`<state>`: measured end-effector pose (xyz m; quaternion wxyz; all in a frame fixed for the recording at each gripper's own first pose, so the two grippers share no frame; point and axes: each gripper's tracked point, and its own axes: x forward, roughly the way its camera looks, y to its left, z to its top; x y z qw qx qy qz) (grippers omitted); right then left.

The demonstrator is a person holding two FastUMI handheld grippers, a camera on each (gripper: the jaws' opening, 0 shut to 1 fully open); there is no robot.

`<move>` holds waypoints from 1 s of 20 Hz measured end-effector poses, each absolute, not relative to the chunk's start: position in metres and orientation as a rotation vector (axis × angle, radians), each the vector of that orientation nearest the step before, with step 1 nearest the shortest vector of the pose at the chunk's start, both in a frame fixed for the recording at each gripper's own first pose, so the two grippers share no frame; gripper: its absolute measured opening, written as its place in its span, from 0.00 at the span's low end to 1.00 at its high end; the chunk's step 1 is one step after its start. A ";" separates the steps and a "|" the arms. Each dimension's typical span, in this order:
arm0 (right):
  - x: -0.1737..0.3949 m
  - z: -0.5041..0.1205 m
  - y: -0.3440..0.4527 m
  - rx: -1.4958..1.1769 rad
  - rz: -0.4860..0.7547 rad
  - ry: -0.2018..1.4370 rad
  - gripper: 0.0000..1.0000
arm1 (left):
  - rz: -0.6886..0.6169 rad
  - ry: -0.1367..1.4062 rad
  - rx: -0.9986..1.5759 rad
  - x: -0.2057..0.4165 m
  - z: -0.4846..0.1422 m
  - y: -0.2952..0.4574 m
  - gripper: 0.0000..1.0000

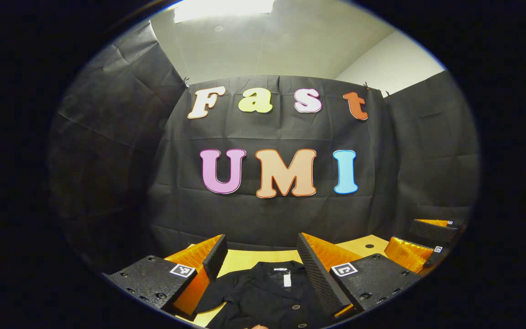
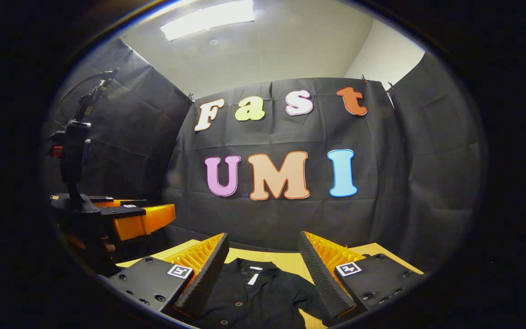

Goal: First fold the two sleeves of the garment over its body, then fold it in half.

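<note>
Both the left hand-held gripper [image 1: 263, 269] and the right hand-held gripper [image 2: 263, 269] hang spread and empty above the black garment [image 1: 263, 297] lying on the surface [image 1: 240, 260], so a shallow pinch could let a sleeve slip out mid-fold.

Black garment [image 1: 263, 292] (pale collar tag [image 1: 286, 278]) on a yellowish wooden table [image 1: 244, 260].

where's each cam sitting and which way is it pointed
Left gripper view: rides on the left claw, open, low over the table, facing the back wall; the right claw shows at far right.
Right gripper view: rides on the right claw, open, same heading; the left claw shows at left.
Shared: the black garment, the table, the wall.
</note>
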<state>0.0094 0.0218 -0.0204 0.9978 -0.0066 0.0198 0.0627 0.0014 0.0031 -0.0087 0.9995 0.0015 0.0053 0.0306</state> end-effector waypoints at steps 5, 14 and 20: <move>0.012 -0.026 0.009 -0.023 0.108 0.059 0.95 | 0.070 0.012 -0.007 0.001 -0.012 0.004 0.92; 0.012 -0.039 -0.044 -0.044 0.026 0.095 0.98 | 0.076 0.017 -0.013 0.004 -0.015 -0.007 0.92; 0.004 -0.063 -0.100 -0.077 -0.047 0.176 0.98 | 0.073 0.026 -0.020 0.004 -0.020 -0.020 0.92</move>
